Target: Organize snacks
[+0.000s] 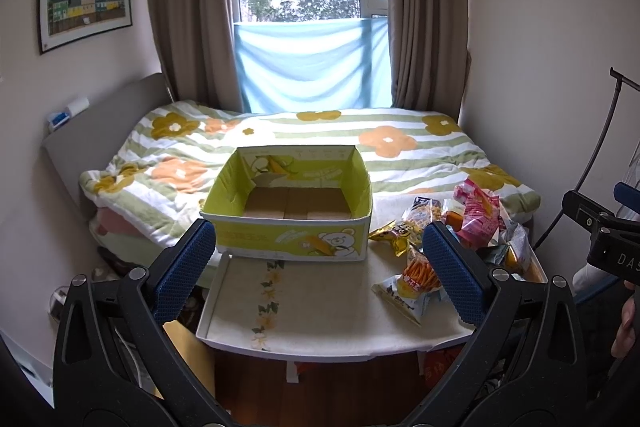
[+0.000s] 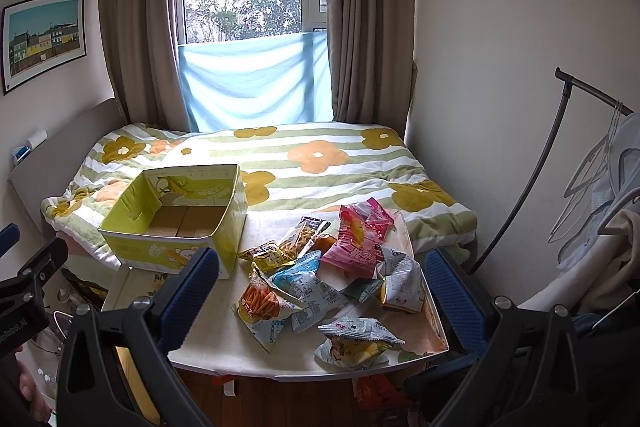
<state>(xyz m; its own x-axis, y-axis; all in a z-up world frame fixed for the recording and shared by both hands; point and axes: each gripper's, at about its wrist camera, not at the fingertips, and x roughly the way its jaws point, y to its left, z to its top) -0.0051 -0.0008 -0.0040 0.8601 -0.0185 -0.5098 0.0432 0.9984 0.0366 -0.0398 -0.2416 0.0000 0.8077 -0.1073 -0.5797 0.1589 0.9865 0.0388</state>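
Nothing is being counted as done yet: the yellow box (image 1: 286,205), sitting at about 10 o'clock on the desk (image 1: 320,291), is showing only bare cardboard floor, no packet inside. All snacks are lying in a loose heap (image 2: 328,267) on the desk's right half, from roughly 1 to 5 o'clock, well apart from the box interior. The nearest ones, the black-and-yellow packet (image 2: 266,253) and the orange-stick packet (image 2: 260,303), are lying just beside the box's right wall; the pink packet (image 2: 358,241) is sitting at the far side of the heap, and a white-green packet (image 2: 358,341) is lying alone near the front edge at about 5 o'clock. The full sort is judged to be left.

Left tool (image 1: 316,259) is being held wide, empty, off the desk's near edge, aimed at the box front and the bare desk strip before it. Right tool (image 2: 320,287) is likewise being held wide, empty, hovering short of the front edge, the heap framed between its fingers, nothing being touched.
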